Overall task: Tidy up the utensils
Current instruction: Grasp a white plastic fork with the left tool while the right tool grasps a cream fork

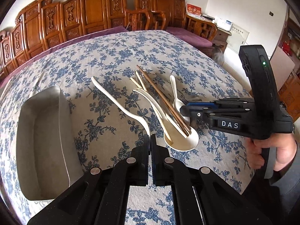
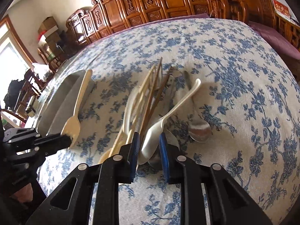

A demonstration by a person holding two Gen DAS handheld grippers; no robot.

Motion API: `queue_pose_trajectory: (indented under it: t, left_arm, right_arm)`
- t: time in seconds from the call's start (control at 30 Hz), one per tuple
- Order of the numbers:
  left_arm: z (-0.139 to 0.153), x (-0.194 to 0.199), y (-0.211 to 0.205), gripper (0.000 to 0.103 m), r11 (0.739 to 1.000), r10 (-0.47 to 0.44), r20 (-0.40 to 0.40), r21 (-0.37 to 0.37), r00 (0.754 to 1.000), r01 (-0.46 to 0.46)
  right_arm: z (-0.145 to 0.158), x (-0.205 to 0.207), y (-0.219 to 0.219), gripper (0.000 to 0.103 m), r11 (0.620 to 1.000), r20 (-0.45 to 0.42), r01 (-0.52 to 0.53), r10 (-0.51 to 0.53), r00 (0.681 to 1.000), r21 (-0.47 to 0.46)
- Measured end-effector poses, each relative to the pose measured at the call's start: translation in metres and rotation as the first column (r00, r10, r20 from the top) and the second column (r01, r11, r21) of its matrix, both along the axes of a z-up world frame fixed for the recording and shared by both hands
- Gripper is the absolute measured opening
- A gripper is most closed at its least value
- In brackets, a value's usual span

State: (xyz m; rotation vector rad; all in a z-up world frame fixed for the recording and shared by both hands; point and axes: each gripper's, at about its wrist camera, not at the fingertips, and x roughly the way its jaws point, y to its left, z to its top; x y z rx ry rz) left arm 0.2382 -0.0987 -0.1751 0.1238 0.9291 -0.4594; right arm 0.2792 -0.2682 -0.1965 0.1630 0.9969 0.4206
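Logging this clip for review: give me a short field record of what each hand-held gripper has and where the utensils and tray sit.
Left hand-held gripper: shut on pale fork, at its tine end
Right hand-held gripper: closed on white spoon, at its bowl
Loose pile: brown chopsticks crossing other spoons
Metal tray: left of pile, nothing seen inside
Surface: blue floral tablecloth

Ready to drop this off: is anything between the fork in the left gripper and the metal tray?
Nothing visible. The left gripper is shut on the fork, and the tray sits to its left with only bare tablecloth between them. The chopsticks and spoons lie on the other side, to the right.
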Motion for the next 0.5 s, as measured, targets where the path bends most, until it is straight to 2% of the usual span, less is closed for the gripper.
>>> queue_pose_trajectory:
  t: [0.1, 0.23, 0.4, 0.5]
  left_arm:
    - [0.001, -0.001, 0.004, 0.001, 1.0, 0.003, -0.001, -0.025, 1.0, -0.003]
    - [0.001, -0.002, 0.01, 0.001, 0.999, 0.005, -0.002, -0.039, 1.0, -0.005]
    - [0.001, -0.003, 0.017, 0.001, 0.998, 0.011, -0.007, -0.055, 1.0, -0.012]
    - [0.001, -0.003, 0.018, 0.001, 0.998, 0.013, -0.005, -0.056, 1.0, -0.013]
  right_arm:
    - [0.005, -0.001, 0.006, 0.022, 1.0, 0.022, -0.014, 0.014, 1.0, 0.019]
    - [0.001, 0.003, 0.017, 0.022, 1.0, 0.022, -0.02, 0.021, 1.0, -0.011]
    - [0.009, 0.003, 0.004, 0.022, 0.998, 0.071, 0.046, -0.044, 0.997, -0.039]
    - [0.002, 0.005, -0.001, 0.022, 0.994, 0.052, 0.072, -0.068, 0.996, -0.079]
